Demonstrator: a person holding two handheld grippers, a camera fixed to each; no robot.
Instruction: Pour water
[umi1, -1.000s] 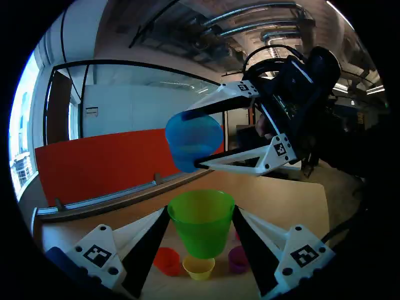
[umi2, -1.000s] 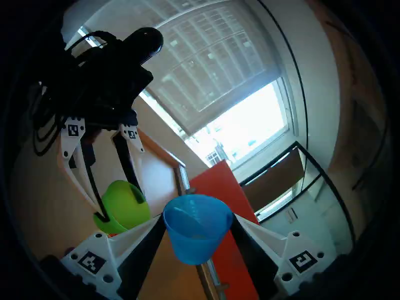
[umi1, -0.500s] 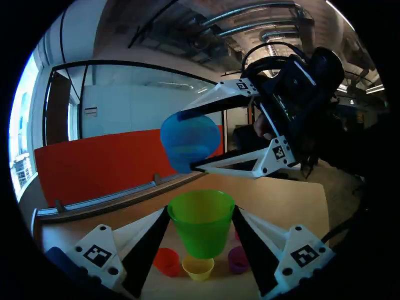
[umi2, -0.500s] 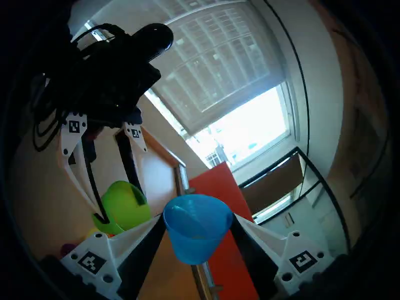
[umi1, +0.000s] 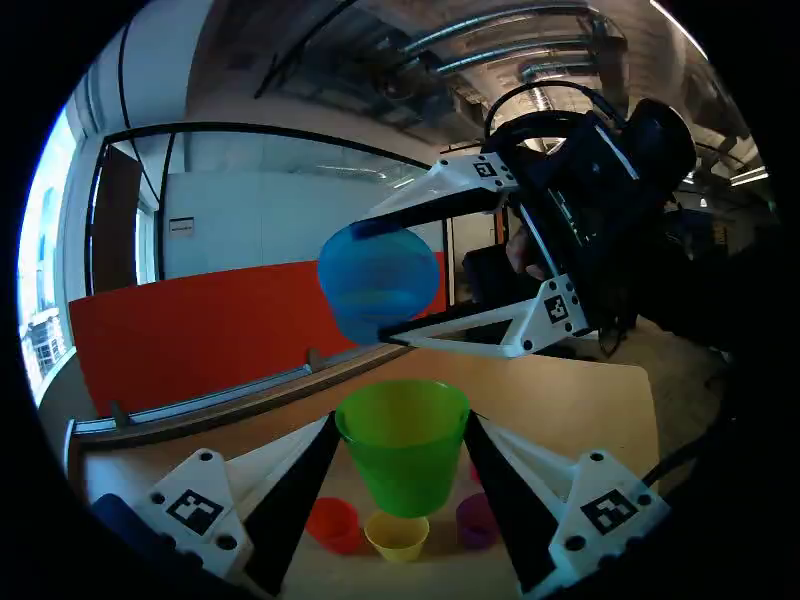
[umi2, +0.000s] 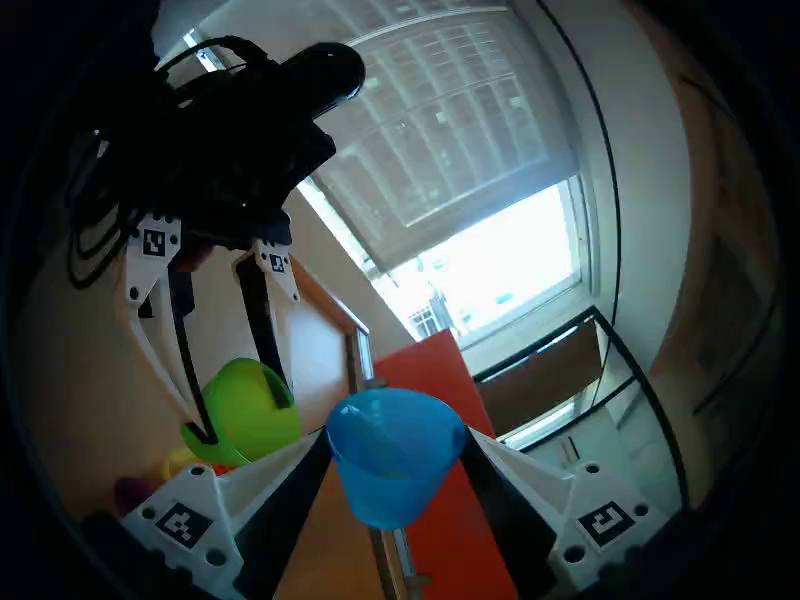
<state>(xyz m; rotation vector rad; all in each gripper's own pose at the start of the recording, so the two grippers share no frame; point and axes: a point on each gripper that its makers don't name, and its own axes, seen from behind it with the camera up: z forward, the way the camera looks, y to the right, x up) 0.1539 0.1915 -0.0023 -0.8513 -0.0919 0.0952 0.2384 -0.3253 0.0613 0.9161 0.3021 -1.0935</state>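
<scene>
- Above the green cup (umi1: 403, 455), the blue cup (umi1: 378, 280) is clamped and tilted by the right gripper (umi2: 395, 445) for pouring.
- The green cup is gripped upright by the left gripper (umi1: 402, 425) to receive.

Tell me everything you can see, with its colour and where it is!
table: one, light wood, low down
green cup: one, green, upright, held above the table
blue cup: one, blue, tilted, held higher than the green cup
small cups: three, red cup, yellow cup, purple cup, on the table under the green cup
wall panel: one, red, behind the table
window: one, bright, up high
left gripper: one, white and black, shut on the green cup
right gripper: one, white and black, shut on the blue cup
</scene>
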